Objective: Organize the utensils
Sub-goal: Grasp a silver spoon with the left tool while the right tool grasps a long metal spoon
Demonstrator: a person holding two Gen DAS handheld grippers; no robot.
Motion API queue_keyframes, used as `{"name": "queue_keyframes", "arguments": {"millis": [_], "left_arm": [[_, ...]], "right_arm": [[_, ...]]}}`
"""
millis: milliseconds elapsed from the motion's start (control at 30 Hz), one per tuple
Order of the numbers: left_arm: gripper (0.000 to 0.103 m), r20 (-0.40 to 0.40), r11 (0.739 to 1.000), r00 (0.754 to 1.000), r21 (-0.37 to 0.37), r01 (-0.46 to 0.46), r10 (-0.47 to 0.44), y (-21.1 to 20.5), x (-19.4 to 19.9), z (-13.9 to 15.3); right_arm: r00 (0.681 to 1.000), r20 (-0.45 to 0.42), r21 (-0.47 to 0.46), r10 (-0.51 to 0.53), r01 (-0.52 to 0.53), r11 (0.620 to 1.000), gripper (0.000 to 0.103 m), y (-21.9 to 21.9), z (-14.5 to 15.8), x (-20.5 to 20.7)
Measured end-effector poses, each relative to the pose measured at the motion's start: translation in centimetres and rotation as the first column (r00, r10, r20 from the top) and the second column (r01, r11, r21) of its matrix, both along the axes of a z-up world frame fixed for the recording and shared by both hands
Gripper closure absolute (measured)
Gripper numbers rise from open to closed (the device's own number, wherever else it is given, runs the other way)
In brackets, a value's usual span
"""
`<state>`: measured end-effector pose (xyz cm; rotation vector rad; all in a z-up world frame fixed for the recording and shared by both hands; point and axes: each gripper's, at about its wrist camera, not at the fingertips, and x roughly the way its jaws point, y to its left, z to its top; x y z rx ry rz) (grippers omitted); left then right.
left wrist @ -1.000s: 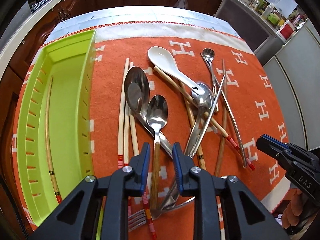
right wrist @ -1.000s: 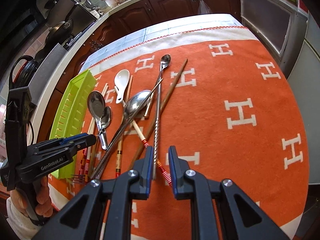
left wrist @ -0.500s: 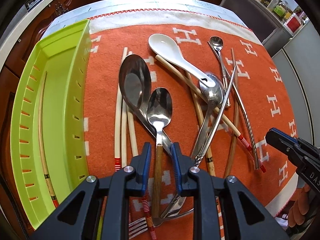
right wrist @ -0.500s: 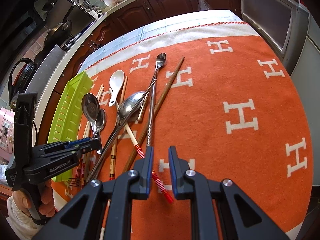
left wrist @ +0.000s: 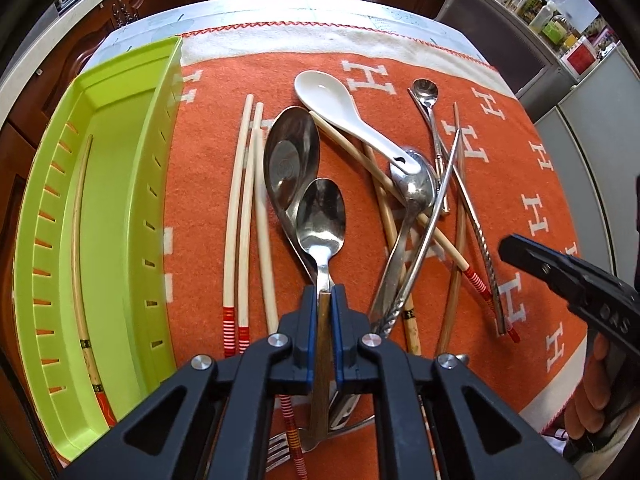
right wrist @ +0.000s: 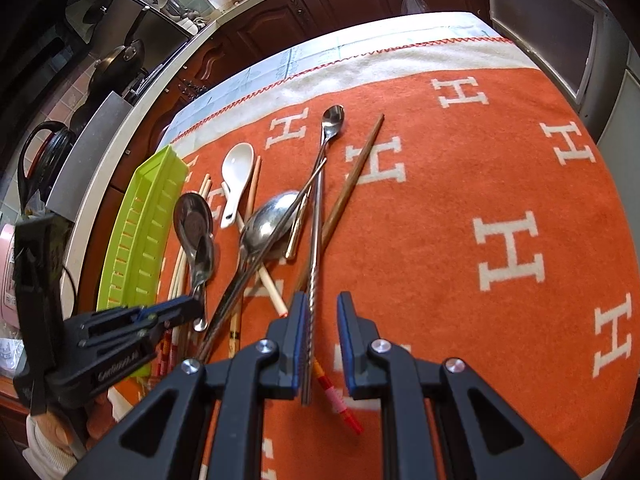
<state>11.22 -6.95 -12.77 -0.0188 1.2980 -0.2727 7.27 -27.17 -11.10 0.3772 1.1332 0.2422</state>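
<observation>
Here, taken item by item:
Left gripper (left wrist: 325,300): its jaws have just closed and now clamp the wooden-handled spoon (left wrist: 321,216) by the handle, just below the bowl.
Right gripper (right wrist: 323,312): jaws slightly apart, with the end of a twisted metal chopstick (right wrist: 314,248) between them; nothing is pinched.
Utensil pile: spoons, a white ceramic spoon (left wrist: 340,108), chopsticks and a fork (left wrist: 280,450) lie crossed on the orange cloth (left wrist: 400,68).
Large metal spoon (left wrist: 290,160): partly under the held spoon's bowl.
Green tray (left wrist: 120,184): at the cloth's left edge, holding one chopstick (left wrist: 78,240) lengthwise.
</observation>
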Motion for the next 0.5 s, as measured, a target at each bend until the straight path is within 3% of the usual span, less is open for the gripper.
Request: {"name": "queue_keyframes", "arguments": {"millis": [400,500], "left_arm": [[0.099,0.018,0.996,1.000,-0.089,0.005,-0.004,0.9,-0.8,2.6],[0.099,0.029,0.995,1.000,-0.103,0.004,-0.001,1.1,-1.1,3.4]], "right_arm": [[1.000,-0.017,-0.067,0.021,-0.022,0.998,0.088,2.1,-1.3,3.4],[1.000,-0.021,-0.072,0.021,-0.022,0.997,0.095,2.4,-1.3,3.7]]}}
